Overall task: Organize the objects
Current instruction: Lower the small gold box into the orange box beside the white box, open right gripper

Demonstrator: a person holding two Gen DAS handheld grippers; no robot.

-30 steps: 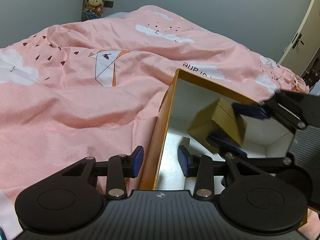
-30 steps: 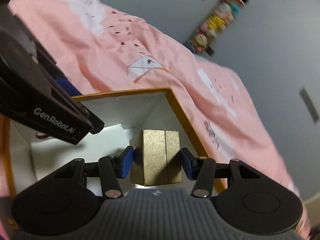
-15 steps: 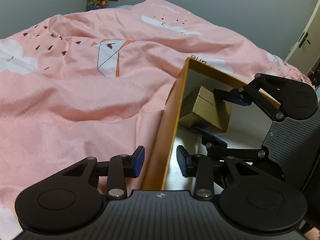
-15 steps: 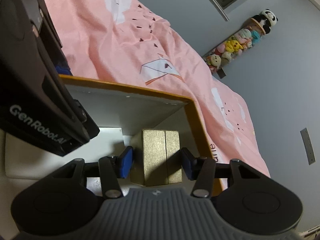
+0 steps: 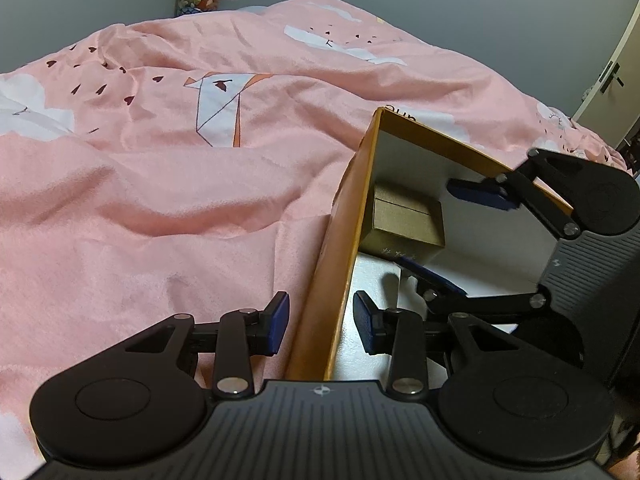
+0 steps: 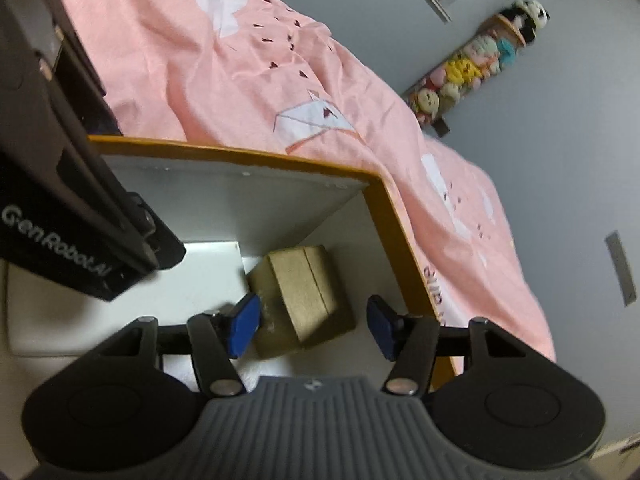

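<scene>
A small gold-brown box (image 6: 304, 296) lies in the far corner of an open orange box with white inner walls (image 6: 224, 152). My right gripper (image 6: 312, 330) is open, its blue pads on either side of the small box and apart from it. In the left wrist view the small box (image 5: 408, 220) rests against the orange box's wall (image 5: 344, 220). My left gripper (image 5: 320, 320) straddles that wall with a gap on both sides, so it is open. The right gripper (image 5: 448, 236) shows there too, spread wide.
The orange box sits on a bed with a rumpled pink duvet (image 5: 160, 180). Stuffed toys (image 6: 480, 56) hang on the grey wall. A door (image 5: 616, 76) stands at the far right.
The right gripper carried the small box down into the orange box's corner, then opened and let it go. The left gripper stayed at the wall.
</scene>
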